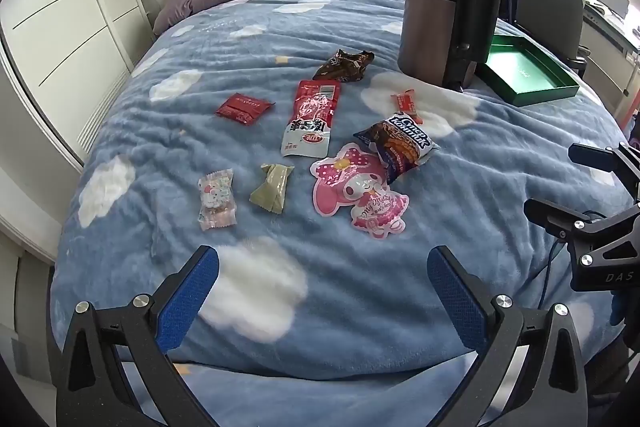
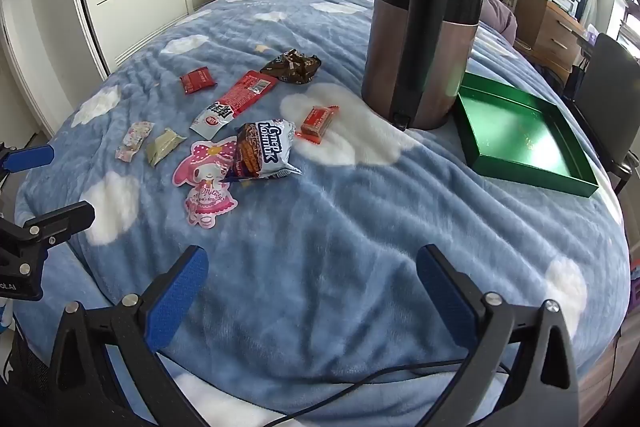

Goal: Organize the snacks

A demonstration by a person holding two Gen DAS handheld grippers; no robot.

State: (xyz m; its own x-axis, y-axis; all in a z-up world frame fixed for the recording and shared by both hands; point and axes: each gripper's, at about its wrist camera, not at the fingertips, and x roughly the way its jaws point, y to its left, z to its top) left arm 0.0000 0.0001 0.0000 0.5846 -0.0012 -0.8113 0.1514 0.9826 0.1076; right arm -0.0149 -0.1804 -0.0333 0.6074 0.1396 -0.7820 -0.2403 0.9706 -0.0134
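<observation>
Several snack packets lie scattered on a blue cloud-print blanket (image 1: 360, 307): a pink cartoon-shaped pouch (image 1: 358, 187) (image 2: 206, 179), a noodle bag (image 1: 400, 145) (image 2: 262, 149), a long red-and-white packet (image 1: 310, 117) (image 2: 234, 103), a brown wrapper (image 1: 344, 66) (image 2: 292, 66), a small red sachet (image 1: 245, 109) (image 2: 197, 79), an orange bar (image 1: 406, 103) (image 2: 318, 123), an olive candy (image 1: 272, 193) (image 2: 164, 146) and a clear kitty packet (image 1: 216, 203) (image 2: 134, 139). An empty green tray (image 1: 528, 69) (image 2: 520, 135) sits far right. My left gripper (image 1: 322, 273) and right gripper (image 2: 312, 273) hover open near the bed's front, holding nothing.
A tall brown-and-black cylindrical appliance (image 1: 448, 15) (image 2: 424, 43) stands on the bed beside the tray. White wardrobe doors (image 1: 60, 7) line the left. A dark chair (image 1: 548, 3) and desk stand at right. A black cable (image 2: 360, 383) trails under the right gripper.
</observation>
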